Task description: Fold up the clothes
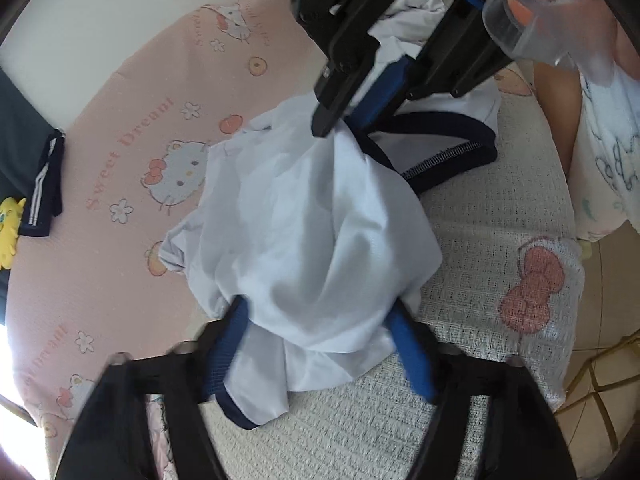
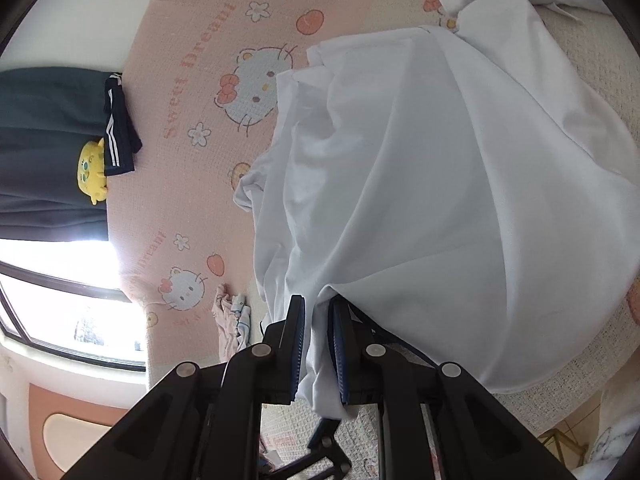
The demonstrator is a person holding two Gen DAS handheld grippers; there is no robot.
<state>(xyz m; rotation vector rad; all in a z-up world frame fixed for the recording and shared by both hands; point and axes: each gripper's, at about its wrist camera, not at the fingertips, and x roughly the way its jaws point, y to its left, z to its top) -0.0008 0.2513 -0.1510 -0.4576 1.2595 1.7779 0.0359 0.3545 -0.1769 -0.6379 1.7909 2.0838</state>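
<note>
Left wrist view: white shirt point(image 1: 304, 232) hides whether left tongs point(image 1: 320, 344) pinch it; right tongs point(image 2: 318, 344) clamp its fabric.

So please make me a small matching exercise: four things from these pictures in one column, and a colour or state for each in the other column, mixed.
Things:
1. white shirt
2. plush toy
3. striped garment
4. right tongs

Colour or state:
A. yellow
B. shut on cloth
C. dark navy with white stripes
D. crumpled, with navy trim, on the bed

Pairs: 1-D, 2-A, 3-C, 4-B
</note>
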